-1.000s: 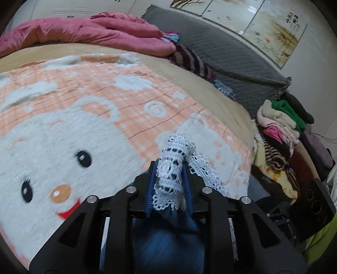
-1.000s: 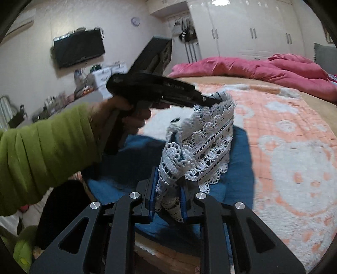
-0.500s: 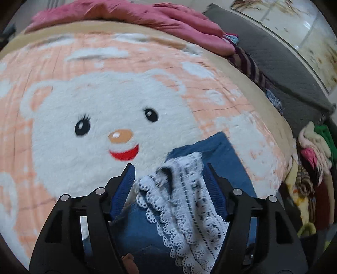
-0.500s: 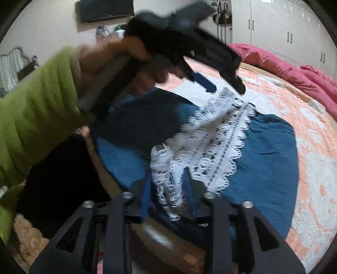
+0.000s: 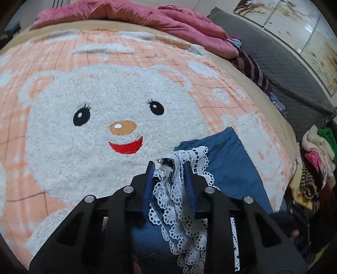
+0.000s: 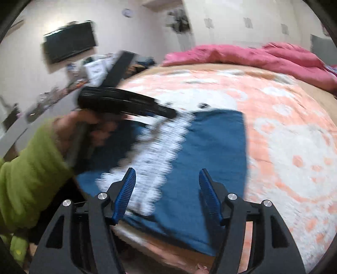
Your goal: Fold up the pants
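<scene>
Blue pants point(image 5: 229, 160) with a white lace hem point(image 5: 181, 202) lie folded at the near edge of the bed. My left gripper point(image 5: 169, 166) is shut on the lace hem, pads close together around it. In the right wrist view the pants point(image 6: 210, 147) lie flat on the blanket and the lace band point(image 6: 160, 151) runs across them, blurred. My right gripper point(image 6: 167, 175) is open and empty just above the pants. The left gripper point(image 6: 168, 113) shows there at the far end of the lace, held by a hand in a green sleeve.
A peach blanket with a white bear face point(image 5: 94, 118) covers the bed. A pink quilt point(image 5: 137, 16) lies at the far side, a grey padded headboard point(image 5: 284, 69) to the right. A pile of clothes point(image 5: 316, 158) sits beside the bed. A wall TV point(image 6: 69, 42) hangs at left.
My right gripper let go of the lace hem and opened wide. My left gripper, open half a second ago, closed on the lace again. The pants now lie flatter on the bed.
</scene>
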Demonstrator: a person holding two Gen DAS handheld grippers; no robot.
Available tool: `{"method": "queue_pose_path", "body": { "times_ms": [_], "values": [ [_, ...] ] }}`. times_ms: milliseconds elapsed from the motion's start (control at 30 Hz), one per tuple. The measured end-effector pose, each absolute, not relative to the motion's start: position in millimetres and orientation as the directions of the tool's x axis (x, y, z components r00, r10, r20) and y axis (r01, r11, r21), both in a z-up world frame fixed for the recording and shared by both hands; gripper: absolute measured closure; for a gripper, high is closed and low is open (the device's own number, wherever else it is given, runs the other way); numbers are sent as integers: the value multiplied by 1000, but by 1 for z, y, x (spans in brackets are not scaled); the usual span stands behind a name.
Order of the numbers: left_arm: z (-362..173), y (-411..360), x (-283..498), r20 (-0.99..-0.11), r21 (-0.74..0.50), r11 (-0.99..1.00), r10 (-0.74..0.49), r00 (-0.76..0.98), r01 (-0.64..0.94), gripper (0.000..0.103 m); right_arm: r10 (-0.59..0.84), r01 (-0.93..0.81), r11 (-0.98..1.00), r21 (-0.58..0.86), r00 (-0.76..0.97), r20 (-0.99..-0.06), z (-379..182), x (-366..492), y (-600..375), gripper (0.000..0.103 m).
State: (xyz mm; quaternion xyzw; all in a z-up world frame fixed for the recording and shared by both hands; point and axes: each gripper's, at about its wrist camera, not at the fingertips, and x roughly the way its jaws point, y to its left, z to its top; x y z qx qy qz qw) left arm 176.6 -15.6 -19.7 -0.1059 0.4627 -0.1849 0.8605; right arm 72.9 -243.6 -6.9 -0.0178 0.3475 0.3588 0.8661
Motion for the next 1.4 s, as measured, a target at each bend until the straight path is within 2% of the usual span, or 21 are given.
{"method": "queue_pose_path", "body": {
  "times_ms": [33, 67, 100, 233, 333, 433, 533, 667, 733, 900, 1167, 1333, 1400],
  "values": [
    [-19, -17, 176, -758, -347, 911, -413, 505, 224, 84, 595, -631, 748, 206, 500, -629, -10, 73, -245, 47],
    [-18, -17, 176, -759, -341, 913, -408, 508, 224, 85, 585, -635, 748, 193, 493, -644, -15, 74, -244, 55],
    [-17, -17, 175, -762, -333, 916, -401, 509, 225, 85, 575, -644, 744, 176, 484, -660, -20, 73, -246, 57],
    [-23, -21, 174, -797, -258, 943, -331, 504, 212, 84, 530, -696, 710, 107, 429, -731, -39, 64, -233, 56],
    [-28, -26, 174, -809, -207, 954, -291, 511, 216, 80, 515, -707, 702, 82, 426, -744, -41, 64, -227, 55],
    [-30, -23, 175, -809, -205, 957, -284, 514, 206, 75, 514, -707, 702, 82, 424, -746, -41, 67, -225, 54],
    [-29, -18, 175, -807, -217, 959, -281, 519, 181, 66, 521, -707, 701, 91, 421, -743, -42, 68, -225, 54],
    [-19, -13, 166, -792, -220, 964, -267, 550, 151, 63, 549, -704, 697, 136, 401, -734, -39, 61, -232, 44],
    [-10, -11, 157, -779, -204, 970, -243, 578, 133, 61, 558, -704, 695, 149, 397, -728, -37, 59, -230, 44],
    [9, -12, 131, -741, -178, 979, -200, 641, 99, 47, 590, -695, 694, 188, 400, -701, -29, 58, -235, 40],
    [18, -10, 88, -733, -175, 983, -165, 660, 51, 38, 602, -666, 721, 193, 463, -651, -13, 56, -247, 24],
    [36, -6, 64, -718, -152, 987, -141, 681, 45, 25, 594, -640, 745, 190, 505, -626, -6, 56, -255, 12],
    [44, -4, 53, -706, -147, 988, -136, 695, 45, 19, 586, -630, 755, 182, 522, -620, -3, 55, -257, 10]
  ]
}}
